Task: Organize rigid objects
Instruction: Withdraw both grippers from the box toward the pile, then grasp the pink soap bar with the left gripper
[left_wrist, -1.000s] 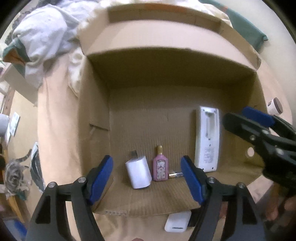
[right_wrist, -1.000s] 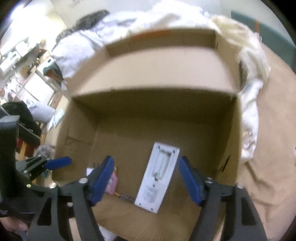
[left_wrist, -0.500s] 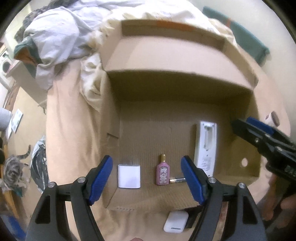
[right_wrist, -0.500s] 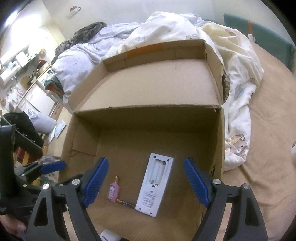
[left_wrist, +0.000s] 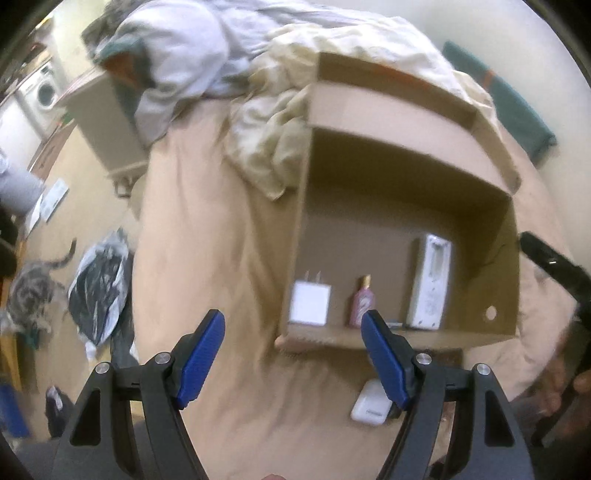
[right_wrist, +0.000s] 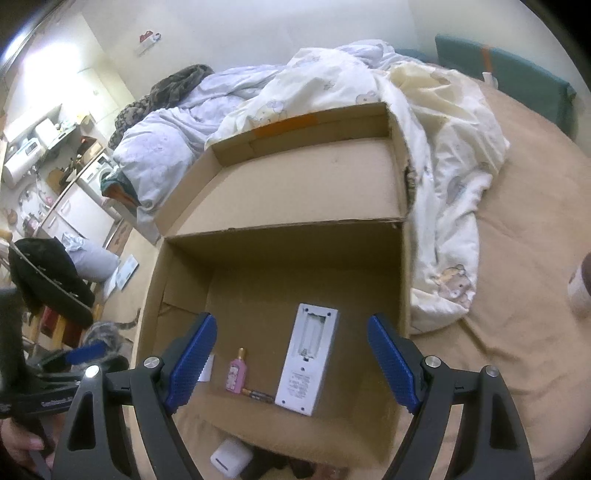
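An open cardboard box lies on the tan bedsheet. Along its near wall stand a white plug adapter, a small pink perfume bottle, a thin battery and a white remote lying back-up with its battery bay uncovered. A white earbud case rests on the sheet outside the box. My left gripper hangs open and empty over the sheet, left of the box. My right gripper is open and empty above the box's near part.
Crumpled duvets pile behind and right of the box. A brown-lidded white jar sits on the sheet at far right. Beyond the bed's left edge are a grey cat, a dark bag and furniture.
Both grippers have drawn back and up from the box, the left one also sliding left off it onto the sheet. The white adapter, first tilted, now stands square.
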